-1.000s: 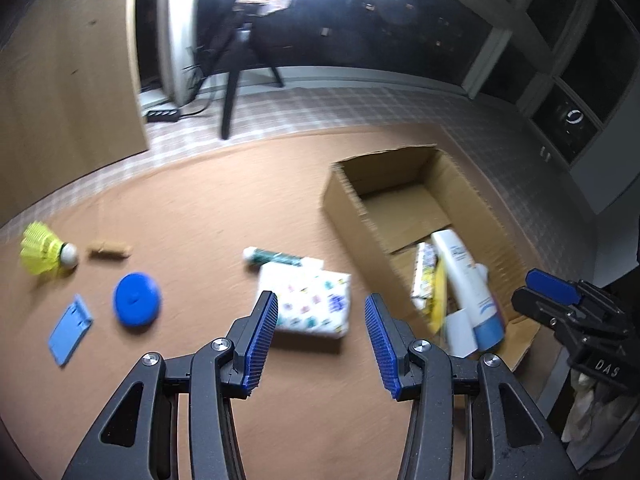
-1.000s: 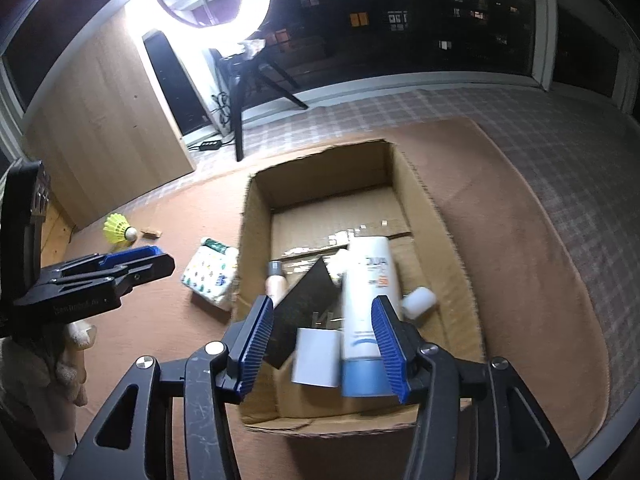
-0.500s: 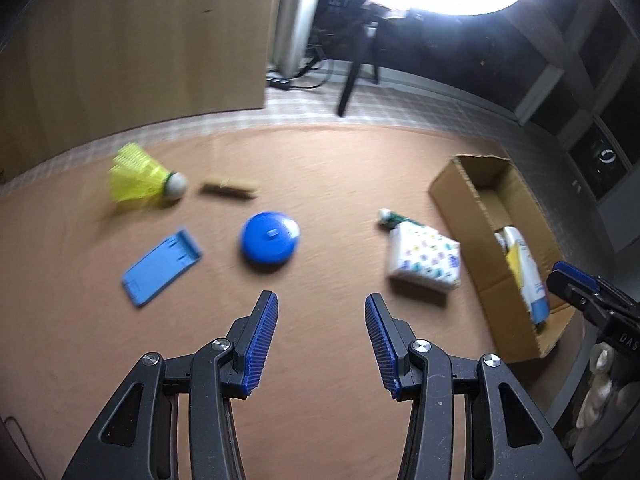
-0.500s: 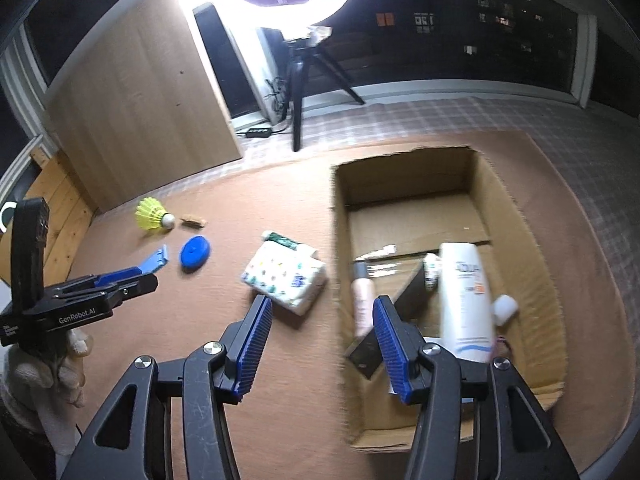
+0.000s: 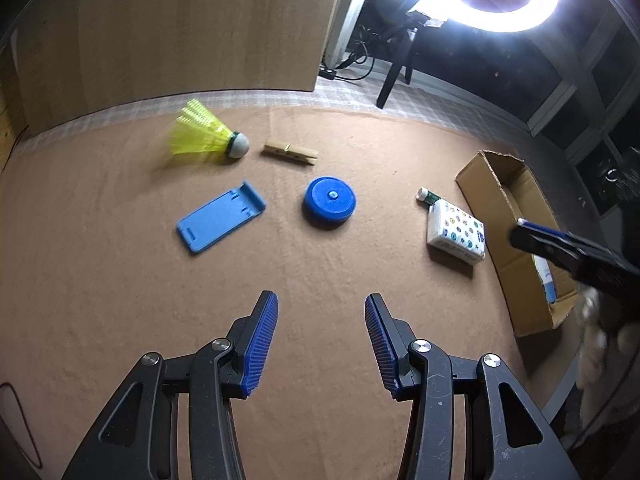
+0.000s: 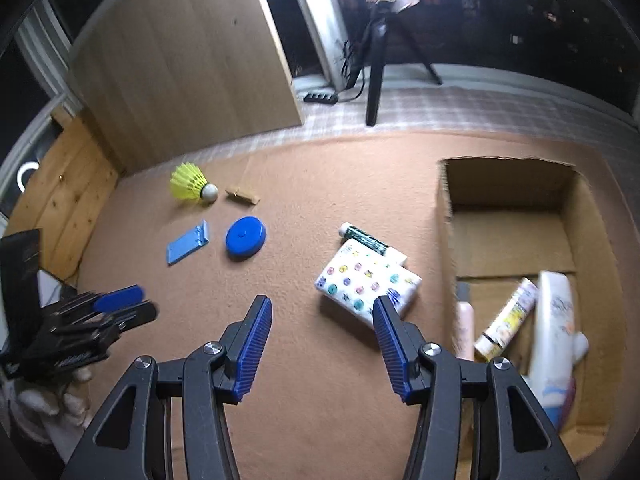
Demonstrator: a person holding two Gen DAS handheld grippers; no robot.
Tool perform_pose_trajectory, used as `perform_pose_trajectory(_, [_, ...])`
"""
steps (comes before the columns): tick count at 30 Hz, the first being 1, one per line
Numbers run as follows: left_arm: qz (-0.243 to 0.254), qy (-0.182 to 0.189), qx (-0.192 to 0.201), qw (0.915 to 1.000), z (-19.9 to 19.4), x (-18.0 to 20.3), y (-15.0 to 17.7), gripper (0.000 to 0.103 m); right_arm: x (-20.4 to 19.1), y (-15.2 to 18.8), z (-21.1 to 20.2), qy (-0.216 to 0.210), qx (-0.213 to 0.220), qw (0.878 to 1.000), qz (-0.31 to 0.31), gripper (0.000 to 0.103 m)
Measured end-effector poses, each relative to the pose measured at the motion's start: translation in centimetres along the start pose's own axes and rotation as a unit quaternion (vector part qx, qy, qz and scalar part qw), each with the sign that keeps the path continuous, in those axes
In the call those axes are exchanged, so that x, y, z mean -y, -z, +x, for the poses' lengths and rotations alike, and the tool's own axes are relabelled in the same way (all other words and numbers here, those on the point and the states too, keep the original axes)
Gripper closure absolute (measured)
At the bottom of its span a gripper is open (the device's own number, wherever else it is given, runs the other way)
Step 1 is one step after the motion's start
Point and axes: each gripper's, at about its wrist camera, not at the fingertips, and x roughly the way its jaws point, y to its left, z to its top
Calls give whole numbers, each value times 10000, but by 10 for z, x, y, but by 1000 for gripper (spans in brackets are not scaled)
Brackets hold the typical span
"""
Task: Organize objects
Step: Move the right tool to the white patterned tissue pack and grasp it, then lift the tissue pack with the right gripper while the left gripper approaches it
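Left wrist view: we're holding the left gripper (image 5: 320, 344) wide, empty, above the mat (image 5: 120, 300). Ahead we're seeing the disc (image 5: 330, 204) lying flat, and the blue tray (image 5: 221, 222) with its long axis running near-left to far-right. Shuttlecock (image 5: 208, 136) is on its side, cork pointing right at the peg (image 5: 290, 152). Right gripper (image 6: 322, 338) is also wide, empty, beside the tissue pack (image 6: 368, 282); box (image 6: 516, 248) is at right.
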Motion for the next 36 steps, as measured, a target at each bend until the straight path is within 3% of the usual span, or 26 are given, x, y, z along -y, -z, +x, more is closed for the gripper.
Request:
perform_pose_trajectory(6, [-192, -74, 53, 9998, -13, -20, 13, 54, 0, -23, 37, 190, -329, 9992, 85, 54])
perform_pose_trajectory(9, [-301, -102, 67, 9995, -18, -31, 19, 54, 0, -33, 52, 497, -435, 9978, 31, 54])
perform_pose_trajectory(21, [-469, -177, 65, 9987, -23, -50, 31, 54, 6, -43, 89, 853, -894, 9923, 2, 54])
perform_pose_trajectory(28, [-339, -144, 36, 9993, -21, -40, 32, 54, 1, -30, 87, 499, -1195, 9914, 200, 54])
perform_pose_trajectory(36, [-169, -34, -71, 9998, -10, -22, 34, 54, -13, 11, 77, -230, -1480, 9883, 301, 54])
